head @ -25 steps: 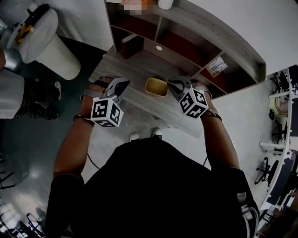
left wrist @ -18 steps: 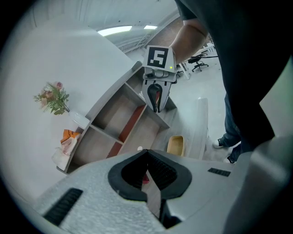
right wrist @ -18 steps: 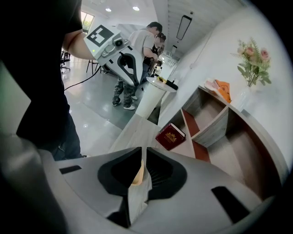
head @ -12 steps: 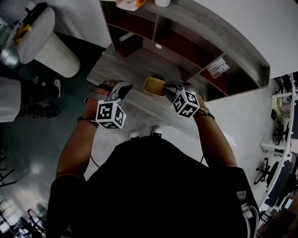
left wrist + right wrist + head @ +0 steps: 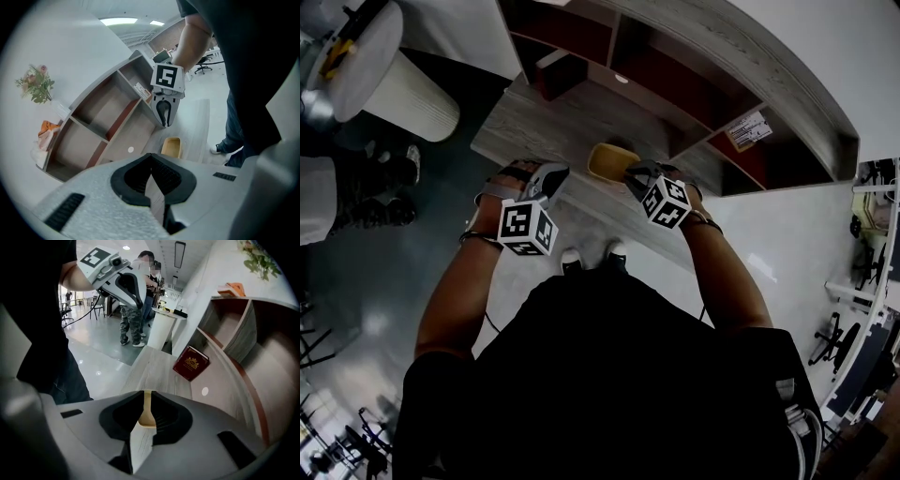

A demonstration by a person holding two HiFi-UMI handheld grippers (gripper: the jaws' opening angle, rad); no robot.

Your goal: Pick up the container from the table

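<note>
Container (image 5: 610,161) — one, yellow — rim pinched in right gripper (image 5: 146,399) fingers; left gripper (image 5: 151,160) fingers closed, empty.

Curved grey wooden shelving (image 5: 741,56) stands on a glossy floor (image 5: 356,281).

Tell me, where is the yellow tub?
The tub sits on the gray table before the shelves, mid head view, its rim between the fingers of the right gripper.
</note>
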